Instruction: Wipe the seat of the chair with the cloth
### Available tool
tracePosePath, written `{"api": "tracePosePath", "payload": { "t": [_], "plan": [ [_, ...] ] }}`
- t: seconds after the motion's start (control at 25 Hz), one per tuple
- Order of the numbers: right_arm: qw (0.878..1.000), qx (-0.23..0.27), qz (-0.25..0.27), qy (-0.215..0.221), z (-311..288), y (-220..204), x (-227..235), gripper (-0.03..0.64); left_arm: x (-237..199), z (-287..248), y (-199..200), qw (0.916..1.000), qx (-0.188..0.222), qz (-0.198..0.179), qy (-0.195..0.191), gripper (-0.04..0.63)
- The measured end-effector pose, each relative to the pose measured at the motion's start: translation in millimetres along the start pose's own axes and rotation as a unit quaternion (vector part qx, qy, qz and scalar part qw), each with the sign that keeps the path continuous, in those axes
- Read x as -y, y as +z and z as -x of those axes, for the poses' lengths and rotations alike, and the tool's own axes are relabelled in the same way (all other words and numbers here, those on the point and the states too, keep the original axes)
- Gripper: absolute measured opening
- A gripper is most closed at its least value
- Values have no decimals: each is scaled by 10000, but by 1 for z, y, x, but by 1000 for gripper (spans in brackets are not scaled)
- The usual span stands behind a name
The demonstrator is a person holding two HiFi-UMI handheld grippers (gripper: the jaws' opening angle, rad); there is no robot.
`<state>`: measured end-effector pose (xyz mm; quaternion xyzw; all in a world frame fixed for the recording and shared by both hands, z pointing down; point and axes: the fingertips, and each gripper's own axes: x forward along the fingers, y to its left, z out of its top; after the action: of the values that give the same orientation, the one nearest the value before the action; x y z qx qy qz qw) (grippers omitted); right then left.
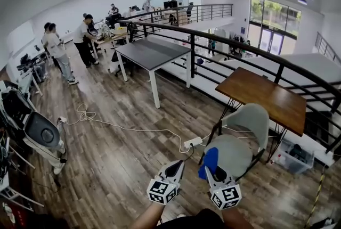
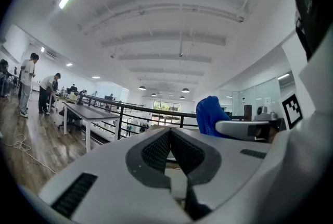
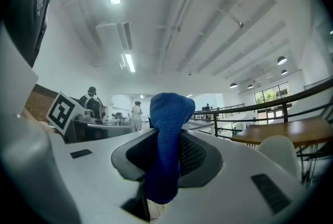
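Observation:
A pale grey chair stands at a wooden table, its seat facing me. My right gripper hovers over the seat's near left edge and is shut on a blue cloth. In the right gripper view the cloth hangs folded between the jaws and hides the gap; the chair back shows at lower right. My left gripper is held to the left of the chair above the floor. Its jaws are shut on nothing, and the cloth shows to its right.
A black railing runs behind the wooden table. A white power strip and cable lie on the wooden floor left of the chair. A grey table stands further off, people beyond it, and equipment at far left.

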<state>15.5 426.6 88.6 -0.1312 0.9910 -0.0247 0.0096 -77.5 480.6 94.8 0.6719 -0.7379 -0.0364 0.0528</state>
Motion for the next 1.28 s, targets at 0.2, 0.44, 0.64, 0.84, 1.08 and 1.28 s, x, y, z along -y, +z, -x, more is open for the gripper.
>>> {"api": "tracePosePath", "payload": {
  "t": [0.2, 0.44, 0.64, 0.84, 1.08, 1.28],
  "plan": [
    [9999, 38, 91, 106, -13, 6, -6, 107, -4, 0, -1, 10000, 32, 46, -61, 8],
    [9999, 48, 77, 144, -33, 8, 5, 107, -25, -12, 2, 10000, 89, 23, -5, 8],
    [9997, 102, 82, 189, -51, 10, 21, 107, -51, -27, 4, 9996, 123, 234, 41, 8],
    [9993, 132, 12, 358, -74, 11, 45, 107, -52, -62, 17, 9997, 129, 198, -25, 8],
    [9989, 102, -64, 454, -93, 5, 87, 107, -48, -111, 16, 9999, -18, -130, -25, 8],
    [9994, 106, -63, 334, -98, 4, 132, 107, -36, -158, 10, 9997, -117, -211, -99, 8]
  ]
}}
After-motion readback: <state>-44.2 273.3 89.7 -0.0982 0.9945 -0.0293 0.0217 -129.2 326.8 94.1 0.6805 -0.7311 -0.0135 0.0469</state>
